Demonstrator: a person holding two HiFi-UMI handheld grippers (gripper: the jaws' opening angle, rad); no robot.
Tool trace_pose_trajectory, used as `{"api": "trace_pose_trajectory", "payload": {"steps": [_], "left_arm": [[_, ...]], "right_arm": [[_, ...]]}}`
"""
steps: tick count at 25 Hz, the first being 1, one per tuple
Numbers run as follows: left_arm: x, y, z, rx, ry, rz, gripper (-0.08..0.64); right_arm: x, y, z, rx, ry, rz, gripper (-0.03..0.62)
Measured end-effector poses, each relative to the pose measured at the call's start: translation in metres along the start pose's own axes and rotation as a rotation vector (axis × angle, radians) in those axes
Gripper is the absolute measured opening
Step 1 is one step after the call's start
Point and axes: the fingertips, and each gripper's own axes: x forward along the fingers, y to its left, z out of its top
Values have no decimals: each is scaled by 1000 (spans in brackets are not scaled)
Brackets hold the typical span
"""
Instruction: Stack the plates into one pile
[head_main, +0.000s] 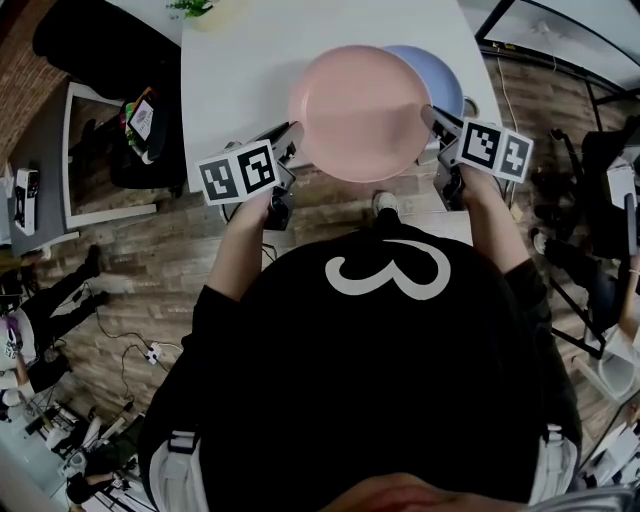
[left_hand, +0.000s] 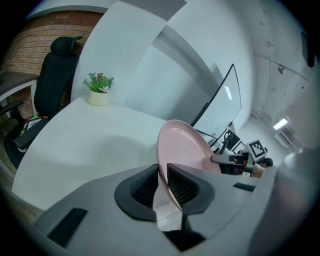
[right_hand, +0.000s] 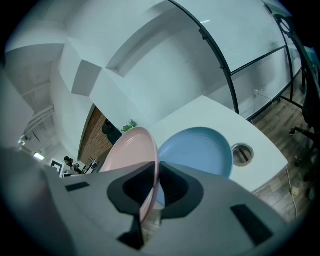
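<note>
Head view: I hold pink plate (head_main: 360, 112) above table (head_main: 240, 90). Left gripper (head_main: 295, 132) bites rim at 9 o'clock, right gripper (head_main: 430, 116) at 3 o'clock. Blue plate (head_main: 445, 78) lies at 2 o'clock, partly covered.
Left gripper view: jaws pinch pink rim.
Right gripper view: same, narrower.
Step, I judge: carry. Next: centre over blue plate, lower level, release.

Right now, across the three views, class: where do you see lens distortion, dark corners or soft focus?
Head view: dim, flatly lit, pink plate sharp. Left gripper view: fisheye bows the white table, corners black, left gripper soft up close. Right gripper view: same bending and vignette; blue plate crisp.
</note>
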Motion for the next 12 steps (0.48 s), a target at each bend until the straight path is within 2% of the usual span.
{"api": "trace_pose_trajectory", "payload": {"steps": [12], "left_arm": [[68, -36, 22, 31, 59, -32, 69]], "right_arm": [[-12, -60, 39, 44, -23, -52, 46]]}}
